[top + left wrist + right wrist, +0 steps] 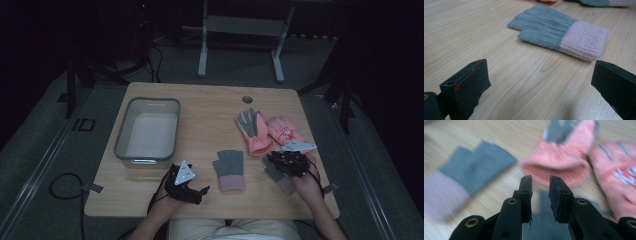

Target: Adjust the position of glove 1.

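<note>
A grey knit glove with a pink cuff (229, 170) lies flat at the table's front centre, and also shows in the left gripper view as the knit glove (556, 32). My left gripper (192, 187) rests to its left, its jaws wide open (539, 75) and empty. A second grey knit glove (280, 179) lies under my right gripper (277, 161). That gripper (541, 182) hangs above this glove (541, 220), jaws a narrow gap apart with nothing between them. Two pink ski gloves (256, 132) (286, 131) lie just beyond it.
A grey plastic bin (121, 131) stands at the table's left, with nothing visible inside. A round cable hole (247, 99) sits near the far edge. Bare wood (210, 120) lies between bin and gloves. A white frame's legs (202, 60) stand on the floor behind.
</note>
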{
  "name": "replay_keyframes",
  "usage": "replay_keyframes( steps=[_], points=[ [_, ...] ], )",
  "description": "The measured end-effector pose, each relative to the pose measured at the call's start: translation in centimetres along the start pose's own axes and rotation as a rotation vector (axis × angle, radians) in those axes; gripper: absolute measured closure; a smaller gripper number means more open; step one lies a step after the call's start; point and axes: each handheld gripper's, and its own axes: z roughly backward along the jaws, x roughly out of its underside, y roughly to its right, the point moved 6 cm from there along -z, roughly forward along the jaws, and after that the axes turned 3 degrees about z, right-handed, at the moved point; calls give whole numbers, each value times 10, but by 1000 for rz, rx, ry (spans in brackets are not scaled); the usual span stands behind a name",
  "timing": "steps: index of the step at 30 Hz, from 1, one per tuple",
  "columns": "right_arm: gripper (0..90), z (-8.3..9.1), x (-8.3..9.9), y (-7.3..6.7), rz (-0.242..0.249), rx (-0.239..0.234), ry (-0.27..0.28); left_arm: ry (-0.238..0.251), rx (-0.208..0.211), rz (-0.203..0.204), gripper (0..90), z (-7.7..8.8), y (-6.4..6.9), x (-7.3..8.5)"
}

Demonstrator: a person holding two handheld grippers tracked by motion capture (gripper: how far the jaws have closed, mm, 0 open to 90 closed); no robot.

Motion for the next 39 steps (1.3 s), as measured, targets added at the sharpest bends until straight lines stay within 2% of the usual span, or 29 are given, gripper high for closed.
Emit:
replay_keyframes(
  steps=[5, 13, 15, 17, 20, 24, 26, 28, 30, 33, 39],
  points=[
    [678, 4, 27, 22, 19, -9, -60, -2, -2, 0, 12, 0, 0, 0],
    [648, -14, 54, 34, 22, -28, -156, 0, -2, 3, 12, 0, 0, 0],
    [671, -16, 56, 34, 11, -38, -137, -1, 0, 1, 12, 0, 0, 0],
    [717, -16, 57, 34, 27, -46, -131, -2, 1, 2, 12, 0, 0, 0],
    [780, -16, 57, 33, 8, -48, -130, -2, -1, 2, 12, 0, -1, 0],
    [843, -16, 56, 30, 14, -18, -143, -3, -5, 2, 12, 0, -1, 0],
    [860, -14, 52, 26, -17, 6, -151, -1, -4, 2, 12, 0, -1, 0],
    [863, -11, 48, 19, -48, 3, -131, 0, -4, 4, 12, 0, -1, 0],
    [863, -3, 39, 12, -86, 31, -108, -1, -5, 5, 12, 0, -1, 0],
    [864, 9, 28, 5, -114, 75, -79, 1, -5, 0, 12, 0, -1, 0],
    [863, 27, 17, -5, -242, 141, -37, -2, -2, 0, 12, 0, 0, 0]
  ],
)
